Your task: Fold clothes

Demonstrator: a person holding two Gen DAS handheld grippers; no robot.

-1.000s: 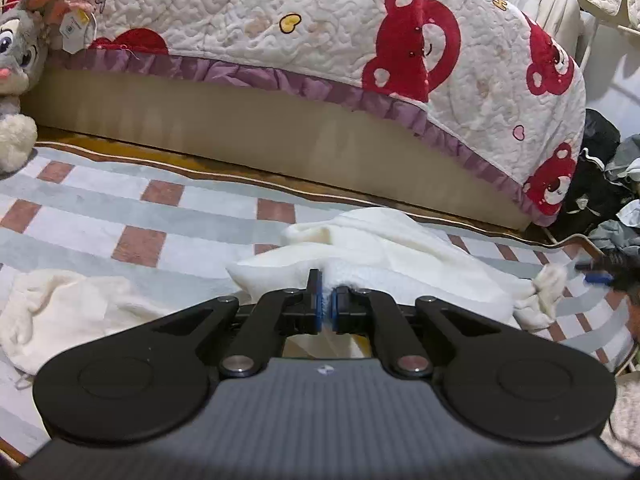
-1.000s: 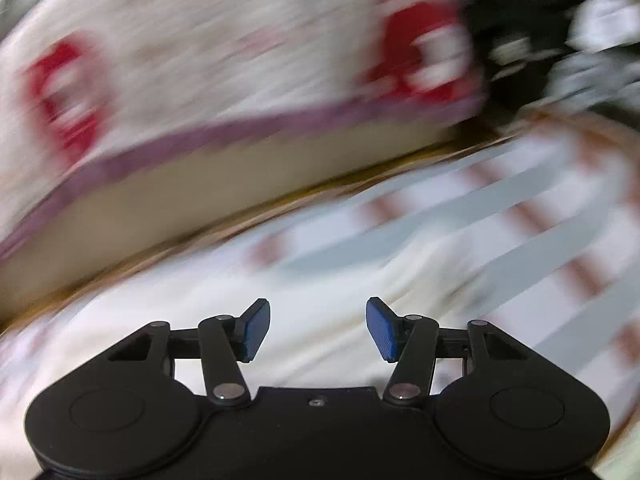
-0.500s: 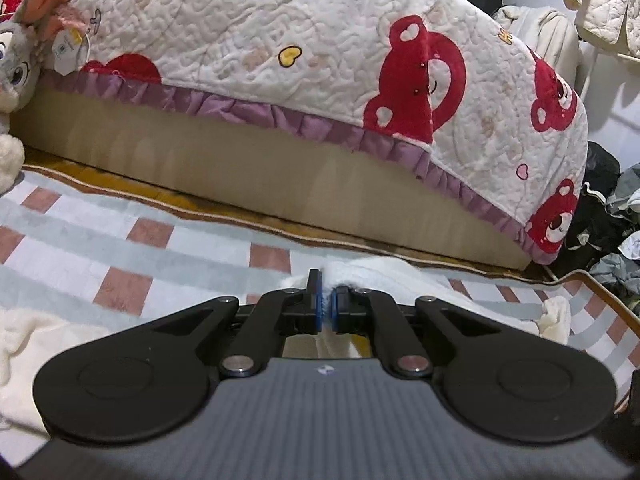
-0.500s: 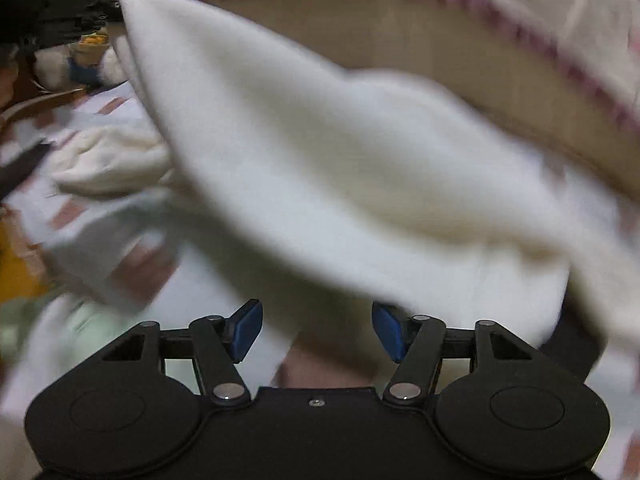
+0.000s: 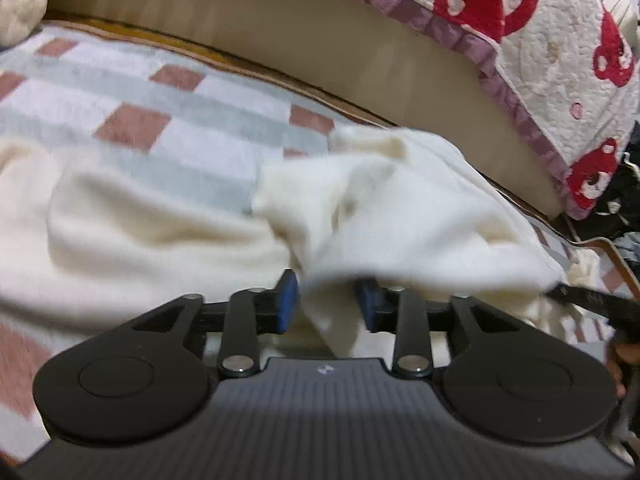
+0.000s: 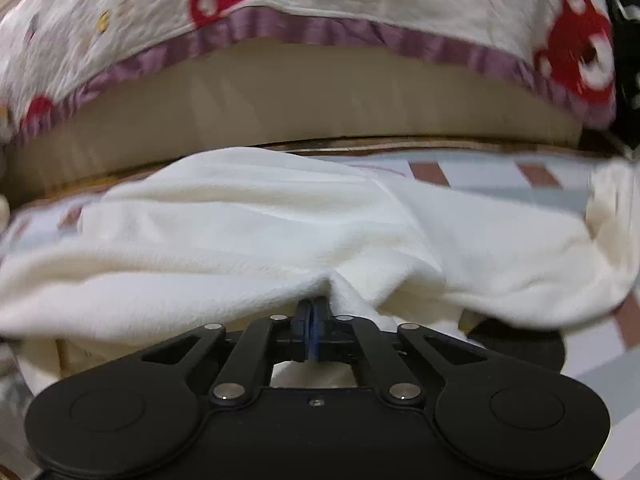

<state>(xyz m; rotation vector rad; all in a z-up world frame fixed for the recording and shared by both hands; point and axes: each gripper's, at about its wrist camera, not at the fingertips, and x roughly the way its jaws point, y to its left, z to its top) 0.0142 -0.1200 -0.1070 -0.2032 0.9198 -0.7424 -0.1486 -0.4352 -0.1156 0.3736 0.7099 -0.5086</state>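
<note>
A cream fleece garment (image 5: 400, 216) lies crumpled on the checked blanket (image 5: 132, 92), low in both wrist views. My left gripper (image 5: 328, 306) is down at the garment with its jaws opening; a fold of the cloth hangs between the blue pads (image 5: 289, 305), which stand apart from it. In the right wrist view the same garment (image 6: 248, 240) spreads across the frame, and my right gripper (image 6: 314, 320) is shut on a bunched edge of it. A dark gripper part (image 5: 592, 304) shows at the right edge of the left view.
The side of a bed (image 6: 304, 100) with a bear-print quilt (image 5: 560, 32) runs across the back. A plush toy (image 5: 20, 12) sits at the far left. Dark clothes (image 5: 624, 192) are piled at the right. Another cream piece (image 5: 132, 220) lies to the left.
The left gripper has sunk to the blanket and its jaws have parted around the cloth. The right gripper, open before, has swung over and shut on the garment's edge.
</note>
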